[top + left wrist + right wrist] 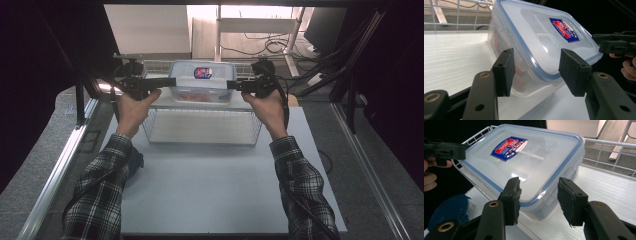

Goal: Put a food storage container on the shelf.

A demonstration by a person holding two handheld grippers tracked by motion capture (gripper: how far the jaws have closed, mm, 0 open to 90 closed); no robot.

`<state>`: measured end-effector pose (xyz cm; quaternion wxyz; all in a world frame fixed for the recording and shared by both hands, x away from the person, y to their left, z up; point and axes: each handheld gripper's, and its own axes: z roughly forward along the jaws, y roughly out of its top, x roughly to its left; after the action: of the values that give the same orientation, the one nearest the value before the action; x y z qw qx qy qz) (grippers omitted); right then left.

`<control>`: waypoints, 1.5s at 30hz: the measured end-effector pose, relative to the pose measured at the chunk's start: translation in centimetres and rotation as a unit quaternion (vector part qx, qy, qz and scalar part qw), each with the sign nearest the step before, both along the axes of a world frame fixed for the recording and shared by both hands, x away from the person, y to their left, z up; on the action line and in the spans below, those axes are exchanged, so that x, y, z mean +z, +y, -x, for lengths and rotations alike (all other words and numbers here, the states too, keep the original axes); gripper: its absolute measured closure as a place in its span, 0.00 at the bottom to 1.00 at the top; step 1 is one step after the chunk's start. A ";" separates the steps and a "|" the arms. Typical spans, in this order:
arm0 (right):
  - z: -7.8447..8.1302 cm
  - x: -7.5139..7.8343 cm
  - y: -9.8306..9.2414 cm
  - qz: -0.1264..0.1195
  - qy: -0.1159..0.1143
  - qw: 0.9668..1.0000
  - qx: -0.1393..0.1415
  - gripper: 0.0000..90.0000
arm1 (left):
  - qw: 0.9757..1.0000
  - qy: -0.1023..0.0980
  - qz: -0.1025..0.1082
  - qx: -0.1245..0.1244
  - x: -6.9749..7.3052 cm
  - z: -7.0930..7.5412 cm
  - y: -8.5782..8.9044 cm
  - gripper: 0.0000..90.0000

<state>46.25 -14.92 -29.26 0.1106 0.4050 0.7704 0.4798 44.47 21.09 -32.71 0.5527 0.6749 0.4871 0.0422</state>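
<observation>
- The clear plastic lidded food container (202,81) sits at the far end of the white wire basket (202,134), near its back rim.
- That basket stands on the pale grey desk (220,190), toward its far edge.
- The left tongs (167,82) are at the container's left end, the right tongs (231,85) at its right end, facing each other across it.
- A round blue plastic lid (450,209) lies on the desk left of the basket, nearer the person.
- Behind the desk, black cables (270,46) trail over the floor.
</observation>
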 end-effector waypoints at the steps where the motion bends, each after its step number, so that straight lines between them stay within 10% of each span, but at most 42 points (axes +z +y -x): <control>1: 0.0 0.0 0.0 0.000 0.000 1.000 -0.001 0.58 | 1.000 0.001 -0.001 0.001 0.0 0.1 0.0 0.52; 13: 0.2 0.1 -0.2 0.003 0.003 1.000 0.002 0.57 | 1.000 0.000 -0.003 -0.006 0.1 0.5 -0.1 0.53; 24: 2.1 0.3 -0.3 0.013 -0.047 0.999 0.014 0.40 | 0.998 -0.055 -0.021 -0.007 0.3 2.1 0.3 0.31; 34: 4.7 -0.6 -0.5 0.030 -0.073 0.996 0.037 0.21 | 0.993 -0.083 -0.082 -0.029 -0.8 5.2 -0.6 0.19; 45: 7.0 -3.2 -0.7 0.030 -0.077 0.995 0.063 0.12 | 0.988 -0.090 -0.103 -0.074 -2.8 8.3 -2.1 0.13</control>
<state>39.25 -15.63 -32.42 0.1512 0.3139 0.7979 0.4919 36.12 19.00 -35.51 0.5237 0.7555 0.3775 0.1118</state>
